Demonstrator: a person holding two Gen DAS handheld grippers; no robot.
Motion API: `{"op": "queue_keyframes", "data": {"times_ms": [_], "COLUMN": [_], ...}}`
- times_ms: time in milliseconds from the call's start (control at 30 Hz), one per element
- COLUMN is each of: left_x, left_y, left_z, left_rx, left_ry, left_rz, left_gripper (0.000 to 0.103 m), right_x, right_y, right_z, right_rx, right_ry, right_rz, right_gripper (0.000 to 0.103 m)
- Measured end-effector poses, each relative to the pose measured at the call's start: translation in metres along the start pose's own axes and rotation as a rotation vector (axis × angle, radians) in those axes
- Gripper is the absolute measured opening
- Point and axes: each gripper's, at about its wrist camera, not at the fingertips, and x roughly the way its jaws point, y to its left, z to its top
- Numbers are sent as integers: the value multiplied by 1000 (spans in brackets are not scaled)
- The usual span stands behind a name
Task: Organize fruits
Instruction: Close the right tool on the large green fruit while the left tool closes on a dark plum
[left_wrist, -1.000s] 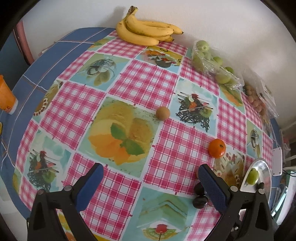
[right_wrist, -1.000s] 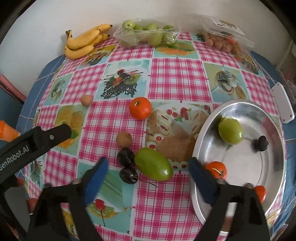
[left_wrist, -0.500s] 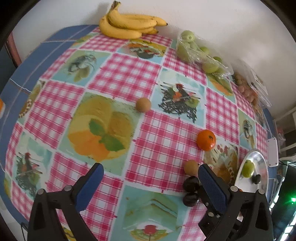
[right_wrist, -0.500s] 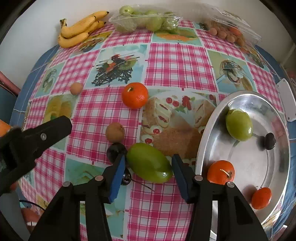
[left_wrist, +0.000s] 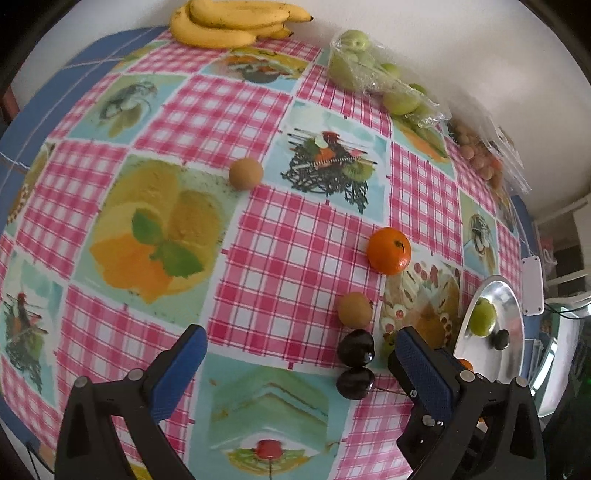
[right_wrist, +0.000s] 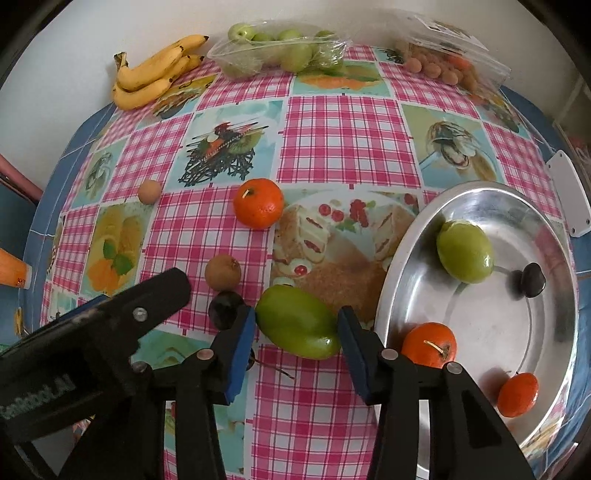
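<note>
A long green fruit (right_wrist: 299, 328) lies on the checked tablecloth just left of the metal plate (right_wrist: 498, 332). My right gripper (right_wrist: 295, 317) is closing on it, with both blue pads touching its ends. The plate holds a green fruit (right_wrist: 464, 251), a dark plum (right_wrist: 533, 275) and two oranges (right_wrist: 428, 343). My left gripper (left_wrist: 299, 343) hangs open over the cloth with nothing between its fingers. Two dark plums (left_wrist: 356, 347) sit just inside its right finger. A brown fruit (left_wrist: 354, 310) and an orange (left_wrist: 388, 251) lie beyond them, and another brown fruit (left_wrist: 245, 173) sits farther off.
Bananas (left_wrist: 232, 22) lie at the far edge by the wall. Beside them are a plastic bag of green fruits (right_wrist: 280, 51) and a bag of small brown fruits (right_wrist: 443, 62). A white flat object (right_wrist: 569, 192) lies past the plate, and an orange object (right_wrist: 11, 271) stands at the left edge.
The right jaws have narrowed from wide apart to touching the long green fruit. The left gripper has drifted lower and toward the dark plums and the plate, staying open.
</note>
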Motion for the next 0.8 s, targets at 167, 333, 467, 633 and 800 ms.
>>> {"op": "queue_keyframes", "data": {"times_ms": [167, 333, 467, 633, 800], "left_x": [4, 1, 0, 1, 2], "left_y": [0, 1, 7, 6, 6], "left_z": [0, 2, 3, 2, 1], "left_rx": [-28, -35, -67, -72, -81], "left_ry": [11, -5, 1, 11, 17], "left_rz": [-17, -1, -7, -2, 1], "left_gripper": [103, 102, 102, 102, 102], "right_x": [0, 2, 3, 3, 8], "right_y": [3, 5, 7, 10, 10], "right_z": [-1, 0, 2, 1, 1], "right_rx": [-16, -29, -47, -67, -84], "right_ry": [-4, -8, -8, -4, 16], "right_rz": [-10, -21, -34, -49, -52], "right_gripper": [48, 48, 48, 49, 52]}}
